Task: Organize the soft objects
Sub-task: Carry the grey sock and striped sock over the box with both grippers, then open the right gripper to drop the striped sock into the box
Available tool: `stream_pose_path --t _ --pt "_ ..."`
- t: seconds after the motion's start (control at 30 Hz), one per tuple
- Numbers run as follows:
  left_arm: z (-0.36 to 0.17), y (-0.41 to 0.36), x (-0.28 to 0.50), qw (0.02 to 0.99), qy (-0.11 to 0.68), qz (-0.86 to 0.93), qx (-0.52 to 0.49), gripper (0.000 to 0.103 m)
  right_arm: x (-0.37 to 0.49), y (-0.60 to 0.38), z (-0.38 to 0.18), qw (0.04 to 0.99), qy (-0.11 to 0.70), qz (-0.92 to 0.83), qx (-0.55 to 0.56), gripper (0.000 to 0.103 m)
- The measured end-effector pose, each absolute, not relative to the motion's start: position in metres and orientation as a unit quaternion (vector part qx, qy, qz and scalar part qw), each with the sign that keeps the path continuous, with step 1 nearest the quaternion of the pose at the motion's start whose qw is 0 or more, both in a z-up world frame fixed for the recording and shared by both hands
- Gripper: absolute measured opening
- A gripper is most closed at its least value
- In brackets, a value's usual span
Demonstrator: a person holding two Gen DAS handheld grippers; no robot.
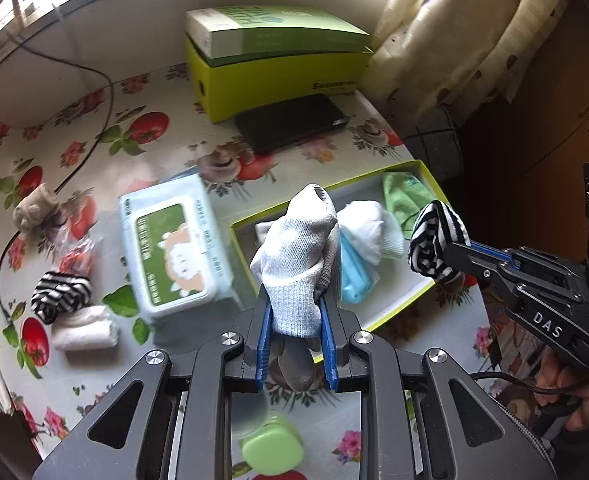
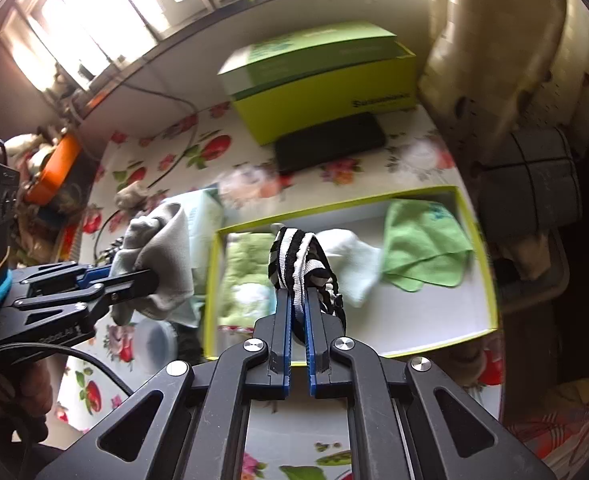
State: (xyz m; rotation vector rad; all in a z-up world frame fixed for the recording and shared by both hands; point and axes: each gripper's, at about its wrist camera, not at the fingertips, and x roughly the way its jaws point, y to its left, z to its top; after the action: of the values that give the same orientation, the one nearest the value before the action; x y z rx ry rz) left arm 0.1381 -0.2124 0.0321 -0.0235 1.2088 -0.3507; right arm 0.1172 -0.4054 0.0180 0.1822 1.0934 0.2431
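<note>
Yellow-green tray point(image 2: 479, 240) on table point(image 1: 94, 152) holds green cloth point(image 2: 422, 248), white socks point(image 2: 354, 264). Left tongs point(image 1: 292, 312) pinch grey sock point(image 1: 298, 256); right tongs point(image 2: 299, 300) pinch striped sock point(image 2: 294, 256), both above tray.

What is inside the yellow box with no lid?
In the open box: a green cloth, white sock, fuzzy green thing. The striped sock in front hides part of the middle.
</note>
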Motion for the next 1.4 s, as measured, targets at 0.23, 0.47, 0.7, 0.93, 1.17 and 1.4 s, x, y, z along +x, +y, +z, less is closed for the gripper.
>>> stream_pose_path --t 0.23,0.47,0.7,0.93,1.17,1.4 --pt "0.029 -0.241 0.15 0.802 0.566 -0.19 0.003 0.022 0.127 -0.441 0.002 0.843 0.525 0.073 0.093 0.006" --pt "0.023 -0.265 0.16 0.794 0.57 -0.21 0.012 0.022 0.137 -0.467 -0.015 0.84 0.535 0.039 0.083 0.006" --pt "0.016 -0.275 0.167 0.787 0.577 -0.217 0.015 0.022 0.147 -0.483 -0.03 0.836 0.546 0.003 0.062 0.006" --pt "0.008 -0.285 0.174 0.781 0.583 -0.223 0.017 0.022 0.156 -0.486 -0.056 0.819 0.57 -0.005 0.067 0.012" --pt "0.003 -0.299 0.18 0.774 0.586 -0.239 0.016 0.022 0.146 -0.49 -0.043 0.828 0.554 0.002 0.09 0.031" --pt "-0.008 -0.323 0.183 0.759 0.597 -0.259 0.016 0.022 0.133 -0.496 -0.033 0.833 0.543 0.002 0.106 0.031"
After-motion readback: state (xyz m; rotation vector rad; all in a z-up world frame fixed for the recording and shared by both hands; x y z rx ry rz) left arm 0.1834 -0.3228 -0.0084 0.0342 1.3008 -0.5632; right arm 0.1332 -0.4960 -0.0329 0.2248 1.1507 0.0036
